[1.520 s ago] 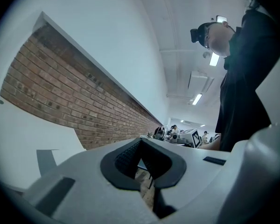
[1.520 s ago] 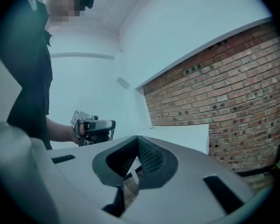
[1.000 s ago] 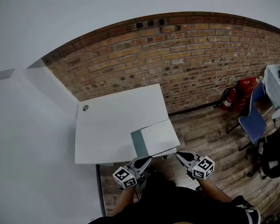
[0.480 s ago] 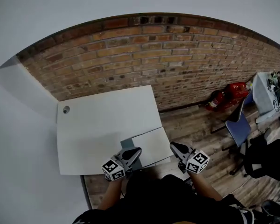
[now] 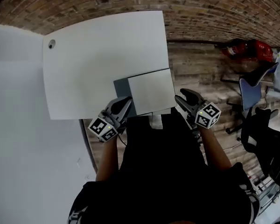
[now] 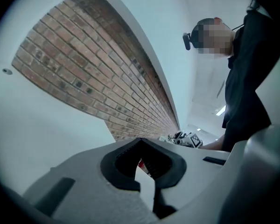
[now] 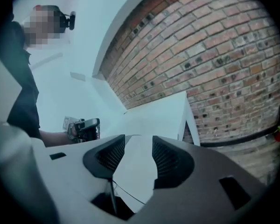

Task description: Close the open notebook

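The notebook (image 5: 144, 92) lies open at the near edge of the white table (image 5: 93, 55), with a grey-blue strip on its left and a white page on its right. My left gripper (image 5: 127, 100) sits at the notebook's near left corner, its jaws together with nothing between them; its own view (image 6: 141, 141) shows the tips meeting. Just off the near right corner, beyond the table edge, my right gripper (image 5: 179, 96) has its jaws opening. Nothing is between them, and the white table shows through the gap (image 7: 138, 141).
A brick wall (image 5: 214, 8) runs behind the table over a wooden floor. A red fire extinguisher (image 5: 245, 48), a blue chair (image 5: 252, 90) and a black chair (image 5: 266, 139) stand to the right. A white wall (image 5: 18, 139) borders the left.
Both grippers have come forward and lower to the notebook's near corners. The right jaws, earlier together, now stand apart. The head view has tipped downward.
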A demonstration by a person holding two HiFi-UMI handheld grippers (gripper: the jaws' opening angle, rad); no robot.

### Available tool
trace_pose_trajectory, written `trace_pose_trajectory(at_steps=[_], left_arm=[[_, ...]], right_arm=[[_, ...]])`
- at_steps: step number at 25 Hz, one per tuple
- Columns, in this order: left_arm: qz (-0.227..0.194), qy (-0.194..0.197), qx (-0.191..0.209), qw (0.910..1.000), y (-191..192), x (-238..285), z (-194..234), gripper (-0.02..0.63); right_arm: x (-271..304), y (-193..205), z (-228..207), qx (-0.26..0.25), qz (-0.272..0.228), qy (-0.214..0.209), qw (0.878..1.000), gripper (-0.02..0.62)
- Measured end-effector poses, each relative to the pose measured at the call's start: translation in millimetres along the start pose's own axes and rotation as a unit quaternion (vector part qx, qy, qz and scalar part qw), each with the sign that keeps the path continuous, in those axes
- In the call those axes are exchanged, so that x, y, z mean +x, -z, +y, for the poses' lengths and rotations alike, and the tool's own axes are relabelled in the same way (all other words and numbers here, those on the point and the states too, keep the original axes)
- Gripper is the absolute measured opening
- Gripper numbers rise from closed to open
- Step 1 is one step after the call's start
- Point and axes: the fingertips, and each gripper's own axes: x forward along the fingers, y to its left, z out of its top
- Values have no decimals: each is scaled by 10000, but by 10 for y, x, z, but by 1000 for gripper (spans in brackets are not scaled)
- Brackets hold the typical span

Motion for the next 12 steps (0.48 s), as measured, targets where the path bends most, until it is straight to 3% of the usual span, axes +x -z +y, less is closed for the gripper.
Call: trace_pose_trajectory(at_steps=[4,8,12], left_arm=[[82,-444,-20,9990,72,17,14,17],[313,-718,-120,9969,189,-43,-121,17],[273,-893,-338,9951,449,-20,-69,17]], right_arm=[[171,401,-330,494,702,-427,9954,198],[150,928,-370,974,1481,-811,9808,202],[240,1158,-542,1157,1822,-986,9714,201]])
